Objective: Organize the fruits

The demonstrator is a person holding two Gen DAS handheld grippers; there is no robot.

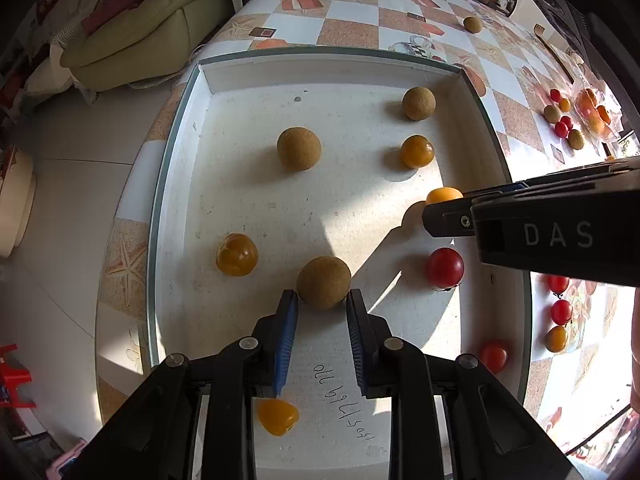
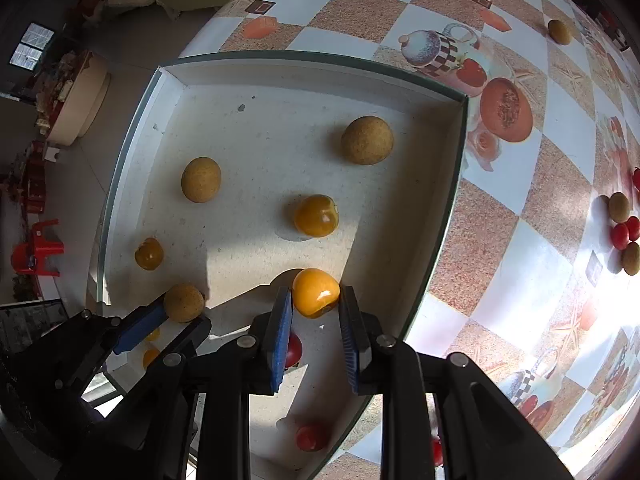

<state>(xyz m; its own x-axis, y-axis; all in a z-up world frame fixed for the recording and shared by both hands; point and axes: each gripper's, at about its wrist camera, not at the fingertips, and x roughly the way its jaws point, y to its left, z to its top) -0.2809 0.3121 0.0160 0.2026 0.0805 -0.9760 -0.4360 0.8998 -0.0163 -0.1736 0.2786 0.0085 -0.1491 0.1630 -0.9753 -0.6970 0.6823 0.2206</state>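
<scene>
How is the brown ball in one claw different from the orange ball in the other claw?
The brown fruit in the left gripper looks dull and rough; the yellow-orange tomato in the right gripper is smooth and shiny. The brown fruit is evenly round, the tomato slightly lumpy. Both are held over the white tray.

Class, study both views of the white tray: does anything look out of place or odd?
Yes. One brown fruit sits alone far up the checked table, away from the white tray and the other loose fruit.
</scene>
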